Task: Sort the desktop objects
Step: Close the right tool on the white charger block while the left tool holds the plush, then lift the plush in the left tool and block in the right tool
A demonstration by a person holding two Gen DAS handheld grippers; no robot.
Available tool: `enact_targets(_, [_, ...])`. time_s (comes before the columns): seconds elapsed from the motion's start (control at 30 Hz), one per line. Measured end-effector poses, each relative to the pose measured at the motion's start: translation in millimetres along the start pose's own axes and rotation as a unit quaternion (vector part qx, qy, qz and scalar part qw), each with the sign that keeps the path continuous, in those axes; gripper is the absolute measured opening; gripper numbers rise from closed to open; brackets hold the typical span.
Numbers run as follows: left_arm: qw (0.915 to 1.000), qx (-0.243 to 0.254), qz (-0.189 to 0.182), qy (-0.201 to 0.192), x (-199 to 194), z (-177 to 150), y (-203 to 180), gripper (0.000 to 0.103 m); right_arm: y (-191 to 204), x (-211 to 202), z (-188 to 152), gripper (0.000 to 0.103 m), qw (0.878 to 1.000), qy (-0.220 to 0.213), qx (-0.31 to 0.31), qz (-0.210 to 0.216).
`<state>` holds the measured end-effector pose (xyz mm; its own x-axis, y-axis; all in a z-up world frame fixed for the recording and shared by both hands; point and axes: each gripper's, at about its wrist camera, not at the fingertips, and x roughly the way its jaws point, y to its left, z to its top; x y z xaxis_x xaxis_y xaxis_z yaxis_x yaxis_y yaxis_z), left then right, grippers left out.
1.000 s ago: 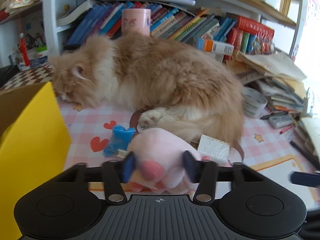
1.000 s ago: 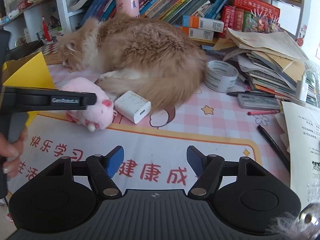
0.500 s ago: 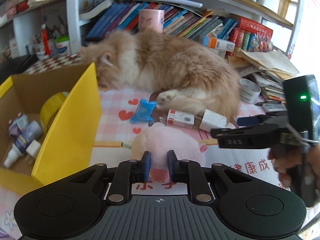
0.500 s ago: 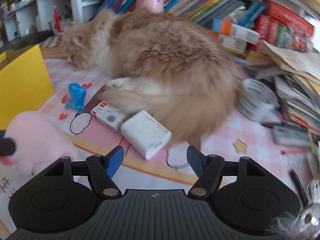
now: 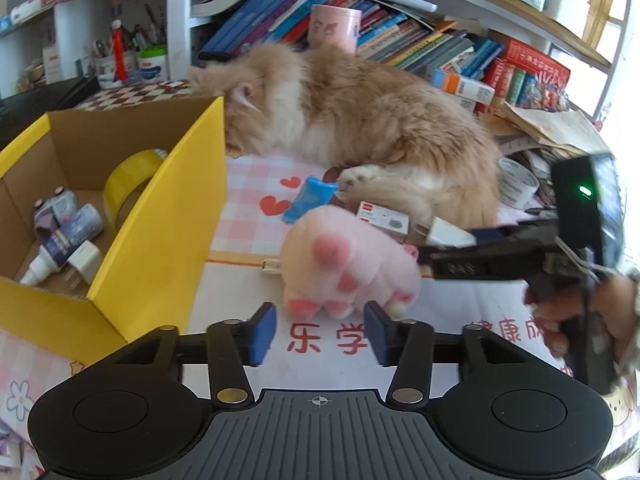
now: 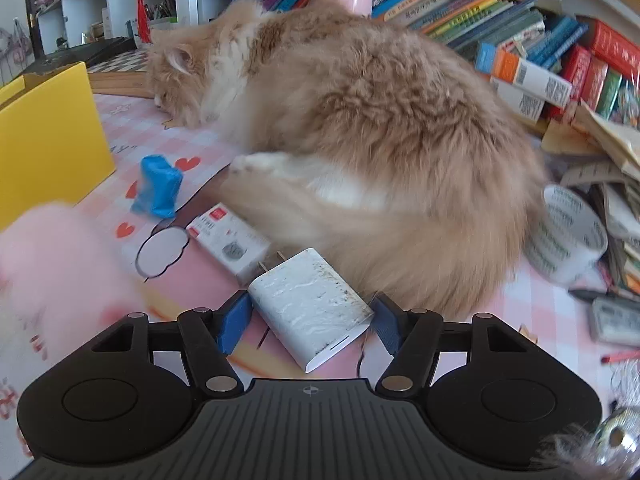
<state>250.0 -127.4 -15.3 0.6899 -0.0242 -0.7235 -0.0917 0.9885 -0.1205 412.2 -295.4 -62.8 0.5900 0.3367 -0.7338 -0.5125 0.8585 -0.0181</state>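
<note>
We see a white plug-in charger [image 6: 310,306], a rounded slab with scuffed, speckled faces, lying flat on the bench [image 6: 516,300] just in front of the sleeping cat [image 6: 360,120]. Its long axis runs diagonally: the two metal prongs point up-left toward a small white box [image 6: 226,242], and the port end points down-right toward the camera. Our right gripper [image 6: 310,320] has its jaws straddling the charger, just closing in, with the pads at its corners but not yet pressing. Our left gripper [image 5: 320,332] has just spread its jaws, with nothing between them, and the pink plush paw [image 5: 348,266] rests on the bench just beyond, beside the yellow box [image 5: 160,216].
</note>
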Motion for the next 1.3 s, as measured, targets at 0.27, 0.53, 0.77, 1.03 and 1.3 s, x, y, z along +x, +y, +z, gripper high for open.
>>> enact_targets(0.27, [0.9999, -0.004, 0.004, -0.013, 5, 7, 0, 0.076, 3, -35, -34, 0.062, 0.999, 0.024, 0.024, -0.004])
enact_targets(0.53, [0.9993, 0.035, 0.000, -0.015, 26, 22, -18, 0.092, 5, -60, -59, 0.062, 0.999, 0.035, 0.035, -0.007])
enact_targets(0.77, [0.9999, 0.002, 0.000, 0.015, 65, 29, -20, 0.093, 5, -64, -62, 0.062, 0.999, 0.040, 0.033, -0.007])
enact_targets(1.03, [0.9970, -0.068, -0.023, 0.029, 81, 28, -7, 0.100, 5, -66, -64, 0.062, 0.999, 0.042, 0.027, -0.004])
enact_targets(1.3, [0.9958, -0.054, -0.061, 0.042, 88, 22, -21, 0.080, 4, -65, -64, 0.062, 0.999, 0.042, 0.024, -0.002])
